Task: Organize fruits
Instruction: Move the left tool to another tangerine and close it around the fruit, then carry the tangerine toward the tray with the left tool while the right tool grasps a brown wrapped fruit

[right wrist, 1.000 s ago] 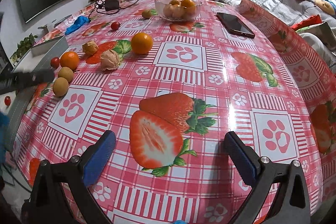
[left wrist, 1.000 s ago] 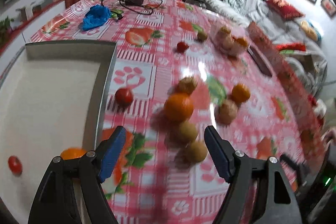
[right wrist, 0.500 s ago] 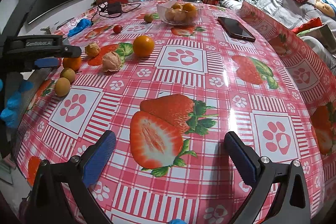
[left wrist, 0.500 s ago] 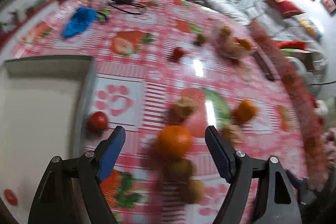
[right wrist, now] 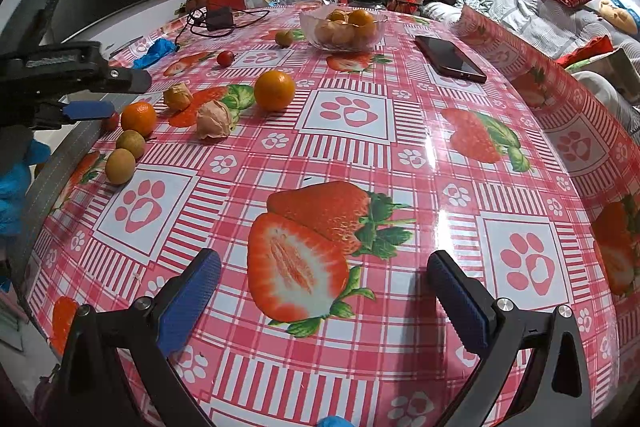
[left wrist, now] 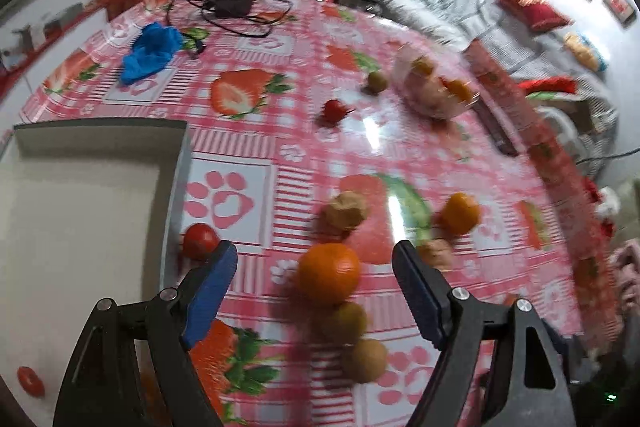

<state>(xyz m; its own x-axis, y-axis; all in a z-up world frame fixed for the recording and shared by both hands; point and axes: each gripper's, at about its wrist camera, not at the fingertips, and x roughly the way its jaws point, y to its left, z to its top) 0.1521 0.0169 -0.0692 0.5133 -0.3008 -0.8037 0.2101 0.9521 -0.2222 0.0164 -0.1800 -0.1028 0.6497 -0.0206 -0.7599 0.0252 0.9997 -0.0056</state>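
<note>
Left wrist view: my left gripper (left wrist: 314, 269) is spread wide, holding nothing, with an orange (left wrist: 329, 273) between its fingers and the tray (left wrist: 176, 163) to the left. My right gripper (right wrist: 324, 279) hangs released over the tablecloth (right wrist: 400, 147), fruit bowl (right wrist: 343, 27) far ahead.

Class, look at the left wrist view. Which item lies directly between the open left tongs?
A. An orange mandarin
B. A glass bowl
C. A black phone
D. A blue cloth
A. The orange mandarin sits on the tablecloth in the gap of the left tongs, whose jaws stand wide apart on either side without touching it.
</note>
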